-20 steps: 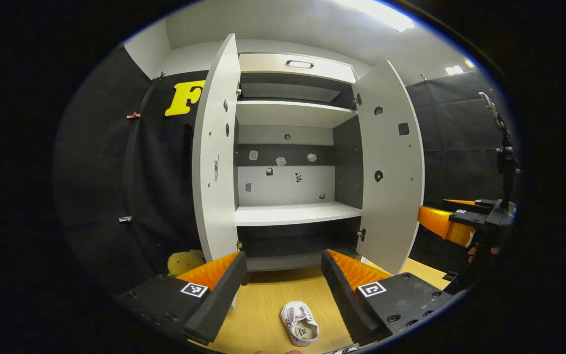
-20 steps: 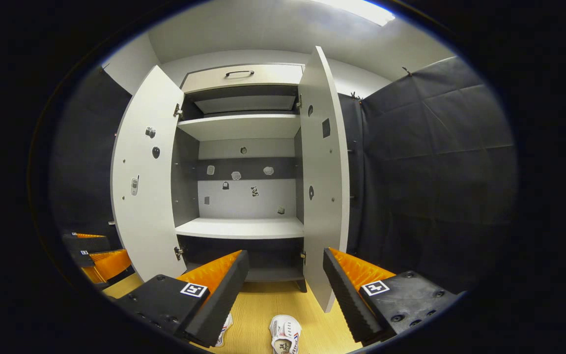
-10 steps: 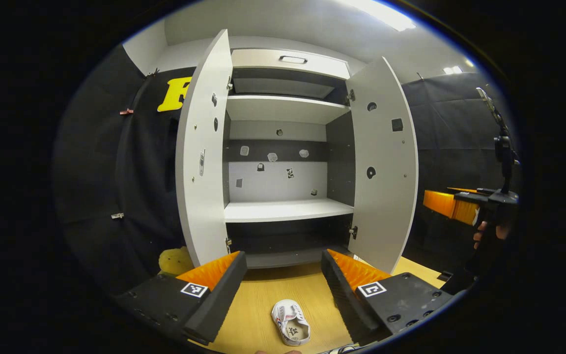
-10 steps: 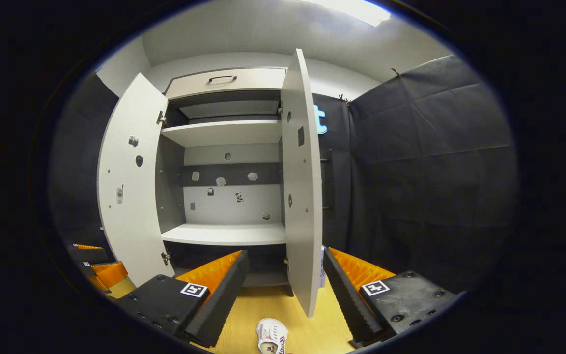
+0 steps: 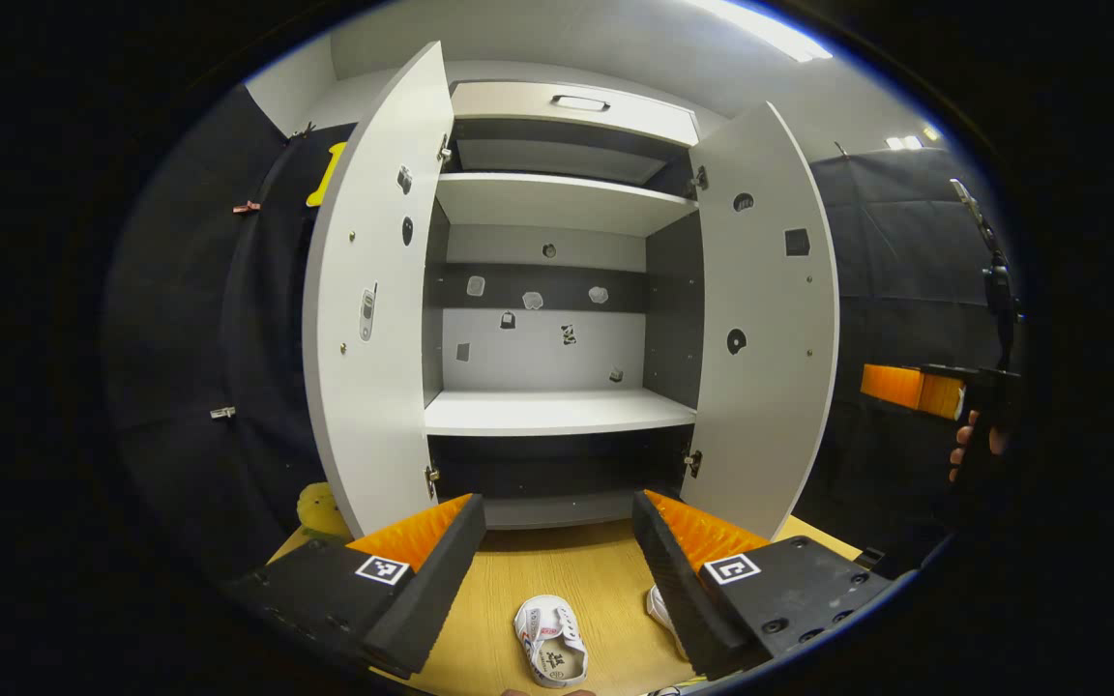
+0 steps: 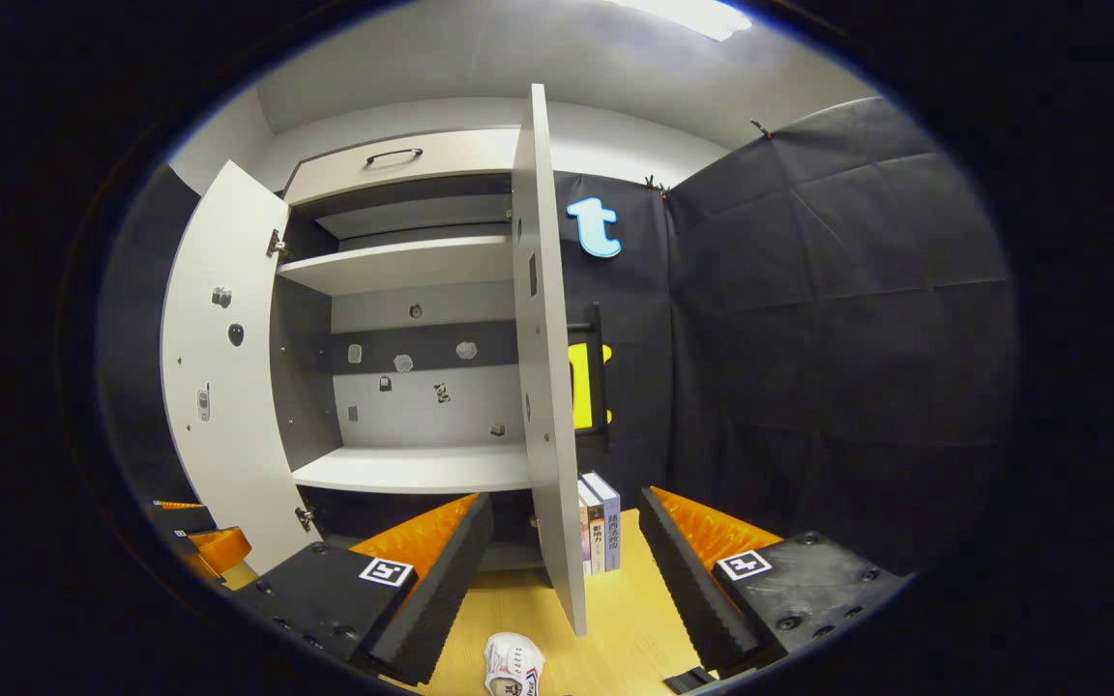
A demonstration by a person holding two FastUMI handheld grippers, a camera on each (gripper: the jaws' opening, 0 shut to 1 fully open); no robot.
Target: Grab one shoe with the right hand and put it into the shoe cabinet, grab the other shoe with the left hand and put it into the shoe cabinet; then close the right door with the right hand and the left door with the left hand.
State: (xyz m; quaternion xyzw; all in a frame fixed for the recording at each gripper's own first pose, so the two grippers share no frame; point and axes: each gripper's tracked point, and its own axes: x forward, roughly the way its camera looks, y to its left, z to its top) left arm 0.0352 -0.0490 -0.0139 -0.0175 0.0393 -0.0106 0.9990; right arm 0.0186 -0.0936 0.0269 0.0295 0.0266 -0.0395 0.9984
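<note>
Both grippers, left (image 5: 557,541) and right (image 6: 565,546), hung open. Right view had swung rightward; shoe (image 6: 512,665) slid to bottom edge, ungrabbed.

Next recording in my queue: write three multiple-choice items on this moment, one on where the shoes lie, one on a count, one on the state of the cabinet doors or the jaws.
1. Where is the white shoe?
A. On the middle shelf
B. On the wooden floor in front of the cabinet
C. Held in the left gripper

2. How many books stand beside the right door?
A. None
B. Two
C. Five

3. What state are the cabinet doors in?
A. Both open
B. Both closed
C. Left closed, right open

Answers:
1. B: in the left gripper view it lies on the wooden floor between that gripper's fingers, untouched, and the middle shelf is bare.
2. B: the right gripper view shows two books upright past the right door.
3. A: the left door and the right door swing out from the cabinet; the left gripper and right gripper have their jaws apart.
</note>
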